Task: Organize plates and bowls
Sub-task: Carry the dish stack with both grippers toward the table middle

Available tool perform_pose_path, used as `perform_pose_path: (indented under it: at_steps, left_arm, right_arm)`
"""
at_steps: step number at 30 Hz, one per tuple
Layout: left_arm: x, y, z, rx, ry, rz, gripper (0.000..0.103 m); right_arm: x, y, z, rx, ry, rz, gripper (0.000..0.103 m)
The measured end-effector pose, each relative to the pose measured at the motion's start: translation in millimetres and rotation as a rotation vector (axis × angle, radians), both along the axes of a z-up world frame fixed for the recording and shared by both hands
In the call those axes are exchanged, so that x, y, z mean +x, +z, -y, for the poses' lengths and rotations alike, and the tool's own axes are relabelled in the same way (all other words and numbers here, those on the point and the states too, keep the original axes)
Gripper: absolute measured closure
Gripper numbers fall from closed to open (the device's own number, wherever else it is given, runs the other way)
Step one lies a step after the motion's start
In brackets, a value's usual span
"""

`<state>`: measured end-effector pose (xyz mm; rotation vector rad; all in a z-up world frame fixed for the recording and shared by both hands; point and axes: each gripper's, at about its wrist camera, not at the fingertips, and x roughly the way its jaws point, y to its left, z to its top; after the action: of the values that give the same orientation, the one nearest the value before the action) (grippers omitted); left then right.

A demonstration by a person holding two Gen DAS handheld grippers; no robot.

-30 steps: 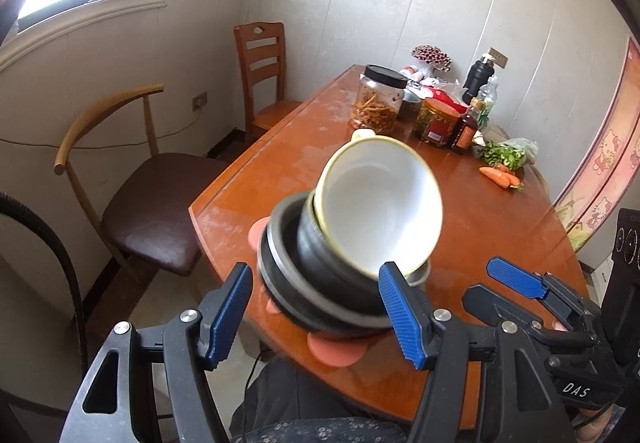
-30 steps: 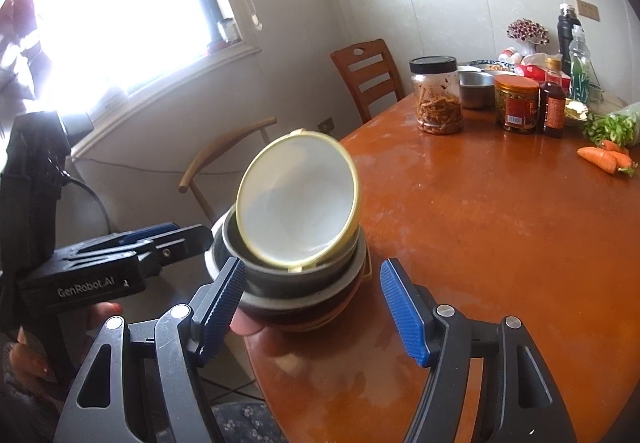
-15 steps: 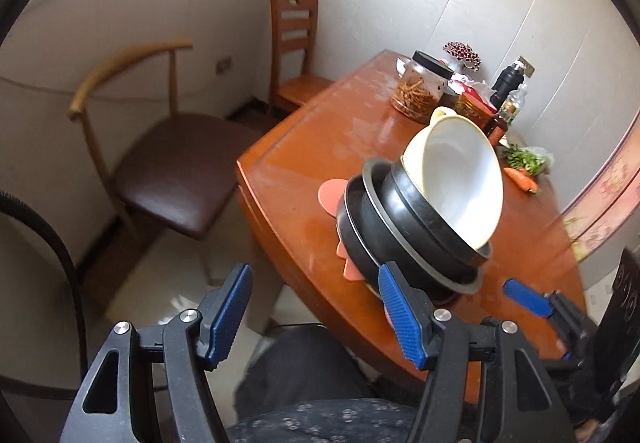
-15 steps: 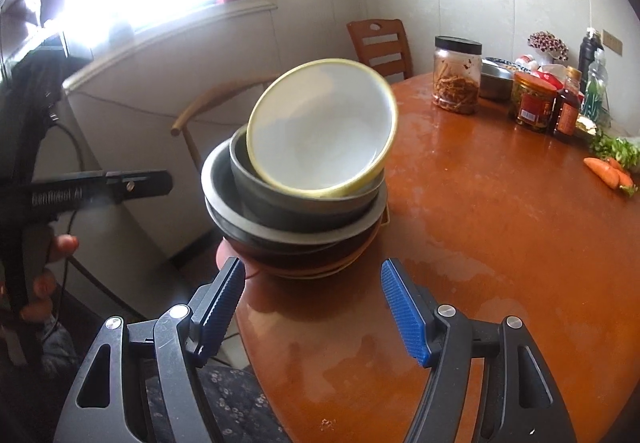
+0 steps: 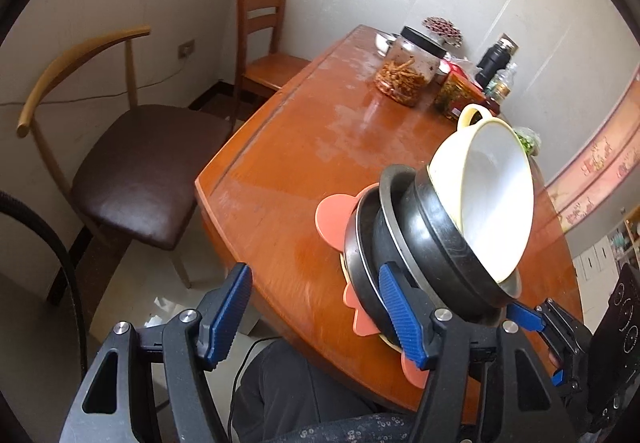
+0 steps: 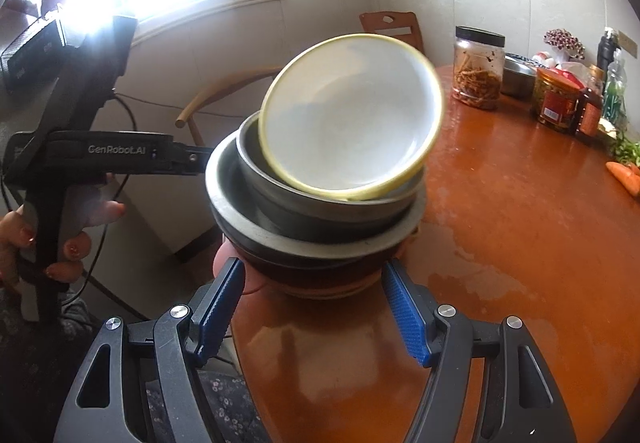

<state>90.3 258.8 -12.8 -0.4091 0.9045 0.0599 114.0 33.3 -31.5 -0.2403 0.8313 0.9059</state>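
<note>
While the stack of bowls point(image 6: 316, 227) sits at the near edge of the table point(image 6: 520, 243), the cream bowl point(image 6: 348, 115) on top leans steeply inside the grey bowl point(image 6: 256, 163) beneath it, not yet nested flat. Over the last second the left gripper point(image 5: 316, 311) has swung away: the stack filled the middle of its view before and now sits off at about 3 o'clock, with only its right finger close to the dark bowls point(image 5: 420, 243). Its jaws are wide apart and hold nothing. The right gripper point(image 6: 312, 307) has moved closer, so the stack looms larger at 12 o'clock, and its jaws are also spread apart, one finger on each side of the stack's base, seemingly not clamped. An orange mat point(image 5: 336, 219) pokes out from under the stack. Jars point(image 6: 478, 71) and a carrot point(image 6: 624, 175) stand well apart at the far end, around 2 o'clock. My judgement is that stacking is nearly finished, and the tilted top bowl needs settling, since it could slide off.
</note>
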Motion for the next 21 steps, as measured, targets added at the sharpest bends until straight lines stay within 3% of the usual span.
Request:
perform_pose_path:
  at_steps: [9, 13, 21]
  left_arm:
    - [31.0, -9.4, 4.8, -0.041, -0.133, 0.027, 0.037]
    - [45.9, -7.2, 26.7, 0.059, -0.154, 0.018, 0.037]
    - [76.6, -2.4, 71.7, 0.127, -0.237, 0.008, 0.038]
  right_arm:
    - [11.3, -5.9, -3.1, -0.034, -0.023, 0.044, 0.031]
    - [16.2, -6.5, 3.9, -0.040, -0.038, 0.044, 0.031]
    - [29.8, -6.7, 36.3, -0.059, -0.107, 0.044, 0.031]
